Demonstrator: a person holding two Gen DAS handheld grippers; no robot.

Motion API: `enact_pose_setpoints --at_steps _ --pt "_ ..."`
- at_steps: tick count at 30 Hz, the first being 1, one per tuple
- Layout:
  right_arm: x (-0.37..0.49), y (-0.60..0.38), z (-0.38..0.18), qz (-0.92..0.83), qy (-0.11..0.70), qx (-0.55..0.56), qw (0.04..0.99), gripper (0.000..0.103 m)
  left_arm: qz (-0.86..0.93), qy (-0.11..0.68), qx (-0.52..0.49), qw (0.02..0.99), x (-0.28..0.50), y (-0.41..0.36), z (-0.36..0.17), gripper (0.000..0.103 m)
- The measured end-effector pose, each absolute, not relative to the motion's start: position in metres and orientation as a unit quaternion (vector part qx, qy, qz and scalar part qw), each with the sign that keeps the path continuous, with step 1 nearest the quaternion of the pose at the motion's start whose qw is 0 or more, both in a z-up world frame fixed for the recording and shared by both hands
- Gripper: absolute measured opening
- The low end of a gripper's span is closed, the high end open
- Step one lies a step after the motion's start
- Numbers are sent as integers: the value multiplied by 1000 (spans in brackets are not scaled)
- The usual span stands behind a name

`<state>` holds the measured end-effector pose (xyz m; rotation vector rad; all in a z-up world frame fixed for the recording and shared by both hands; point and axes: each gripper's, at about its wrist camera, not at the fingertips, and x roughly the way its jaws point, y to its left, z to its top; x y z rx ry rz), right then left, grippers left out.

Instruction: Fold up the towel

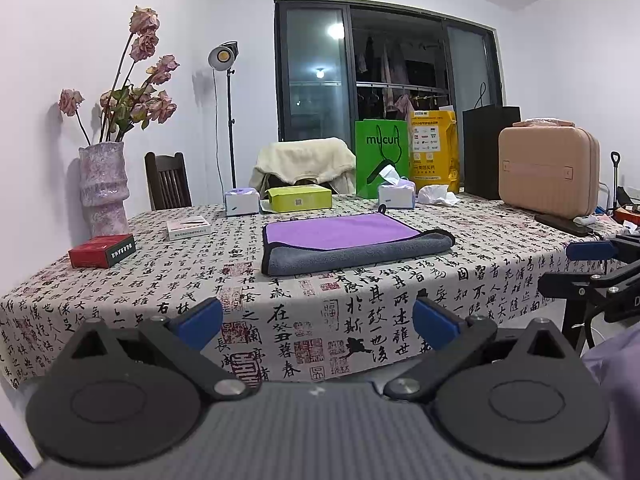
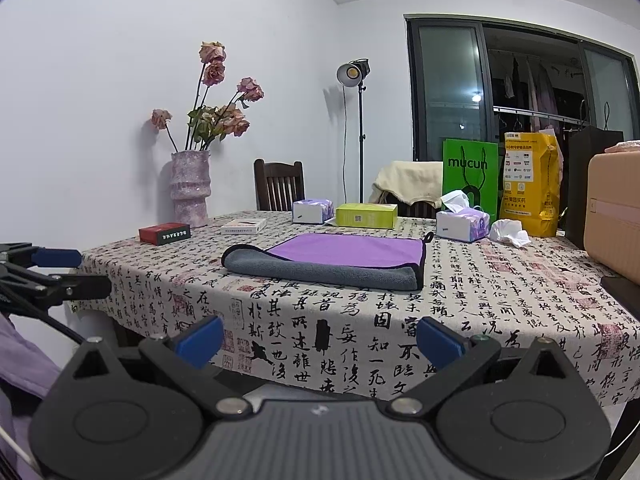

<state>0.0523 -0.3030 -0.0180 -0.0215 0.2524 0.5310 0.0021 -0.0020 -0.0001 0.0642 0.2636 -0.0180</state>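
The towel (image 1: 340, 236) lies on the table, purple face up, with its near part folded over so the grey side (image 1: 360, 254) shows; it has a black trim. It also shows in the right wrist view (image 2: 344, 252). My left gripper (image 1: 318, 322) is open and empty, held back off the table's near edge, well short of the towel. My right gripper (image 2: 320, 338) is open and empty too, also off the near edge. The right gripper shows at the right edge of the left wrist view (image 1: 592, 266), and the left gripper at the left edge of the right wrist view (image 2: 56, 270).
The table (image 1: 120, 280) carries a calligraphy-print cloth. A vase of dried roses (image 1: 104, 184), a red box (image 1: 102, 251), a white box (image 1: 188, 227), tissue packs (image 1: 396, 195), a green box (image 1: 300, 198), paper bags (image 1: 382, 156) and a pink case (image 1: 548, 170) stand around the towel.
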Motion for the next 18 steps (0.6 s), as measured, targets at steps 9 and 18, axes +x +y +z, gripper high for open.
enact_pose_setpoints --at_steps 9,18 --pt "52 -304 -17 261 123 -10 957 103 -9 131 32 991 2 -2 0 103" --pt "52 -304 -17 261 123 -11 957 103 -10 131 33 991 2 -2 0 103"
